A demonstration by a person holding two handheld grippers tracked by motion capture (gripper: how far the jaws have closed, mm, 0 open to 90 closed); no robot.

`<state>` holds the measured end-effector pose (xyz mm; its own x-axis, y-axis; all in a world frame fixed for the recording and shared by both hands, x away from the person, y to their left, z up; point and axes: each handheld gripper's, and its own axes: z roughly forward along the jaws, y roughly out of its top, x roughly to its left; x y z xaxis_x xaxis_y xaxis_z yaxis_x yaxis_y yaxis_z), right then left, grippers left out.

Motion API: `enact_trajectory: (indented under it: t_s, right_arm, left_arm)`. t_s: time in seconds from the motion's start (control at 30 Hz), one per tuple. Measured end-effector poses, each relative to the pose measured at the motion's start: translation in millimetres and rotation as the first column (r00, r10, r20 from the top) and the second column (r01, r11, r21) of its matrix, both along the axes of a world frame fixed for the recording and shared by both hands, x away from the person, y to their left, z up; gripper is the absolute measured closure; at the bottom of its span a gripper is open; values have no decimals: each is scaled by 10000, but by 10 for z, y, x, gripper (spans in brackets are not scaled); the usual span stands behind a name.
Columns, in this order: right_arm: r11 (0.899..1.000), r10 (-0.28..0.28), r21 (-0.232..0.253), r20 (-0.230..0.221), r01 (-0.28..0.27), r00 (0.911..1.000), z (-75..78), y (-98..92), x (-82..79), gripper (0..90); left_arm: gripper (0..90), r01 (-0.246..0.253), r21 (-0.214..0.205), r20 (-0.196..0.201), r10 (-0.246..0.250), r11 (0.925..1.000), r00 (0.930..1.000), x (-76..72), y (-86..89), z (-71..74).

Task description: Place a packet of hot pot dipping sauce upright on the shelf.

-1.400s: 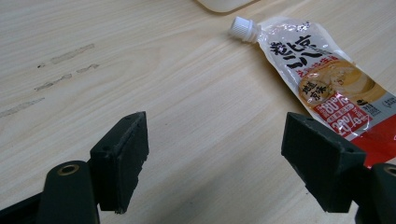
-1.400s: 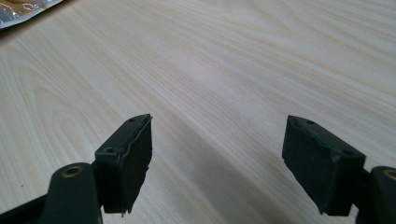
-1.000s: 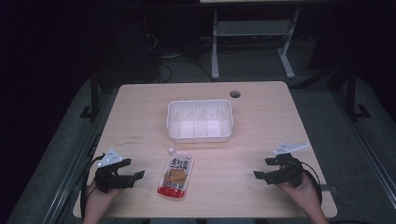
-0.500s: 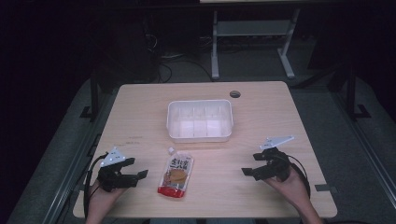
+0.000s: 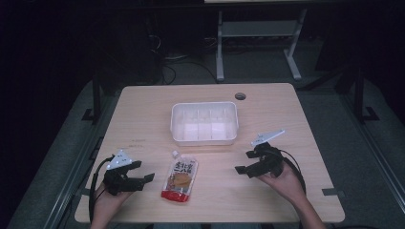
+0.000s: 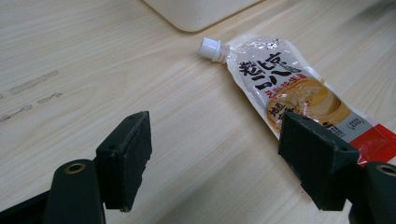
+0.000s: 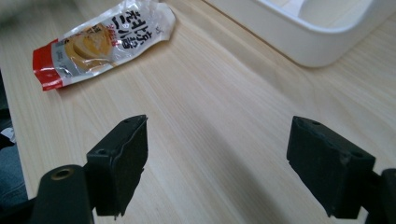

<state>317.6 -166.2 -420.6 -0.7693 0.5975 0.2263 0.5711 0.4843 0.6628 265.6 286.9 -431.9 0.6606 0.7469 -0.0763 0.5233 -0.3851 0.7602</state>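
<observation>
From above, a light wooden table holds a white divided tray at its centre and a spouted sauce pouch lying flat just in front of it. The left gripper sits left of the pouch and the right gripper well to its right, both with jaws spread. In the left gripper view, the pouch lies ahead of the wide-apart jaws, cap pointing toward the tray. In the right gripper view, parted jaws frame bare wood between pouch and tray.

Pouch – clear, tan contents, black lettering, red base, white cap; tray white; table pale woodgrain.
</observation>
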Motion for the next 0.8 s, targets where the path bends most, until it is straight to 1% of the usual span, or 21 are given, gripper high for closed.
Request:
enact_trajectory:
  t_s: [0.03, 0.07, 0.1, 0.33, 0.37, 0.53, 0.6, 0.8]
  right_arm:
    - [10000, 40, -12, 4, -40, 10000, 9, 11, 8, 204]
    - [9999, 61, 93, 30, -61, 10000, 20, 26, 18, 208]
    - [9999, 79, 72, -26, -79, 10000, 28, 37, 28, 207]
    - [9997, 250, 43, 47, -250, 9997, 99, 140, 83, 214]
    - [9995, 320, 19, 46, -320, 9995, 129, 182, 104, 218]
    - [9989, 479, -23, 92, -478, 9988, 177, 269, 148, 223]
    - [9986, 531, 49, 91, -532, 9985, 192, 304, 161, 228]
    - [9970, 760, -178, 56, -758, 9971, 228, 473, 230, 231]
  left_arm:
    - [257, 11, -11, 0, -11, 10000, 10000, 2, -8, 1]
    - [258, 18, -23, -4, -18, 10000, 10000, 2, -14, 2]
    - [259, 50, 1, -3, -50, 10000, 10000, 2, -21, 5]
    - [272, 138, 4, -7, -138, 9999, 9999, 15, -64, 8]
    - [278, 184, 1, 4, -184, 9998, 9998, 21, -75, 8]
    - [286, 272, -1, 2, -272, 9996, 9996, 35, -112, 7]
    - [289, 299, -21, -6, -299, 9996, 9996, 41, -134, 7]
    - [306, 460, 8, -28, -460, 9989, 9989, 58, -199, 4]
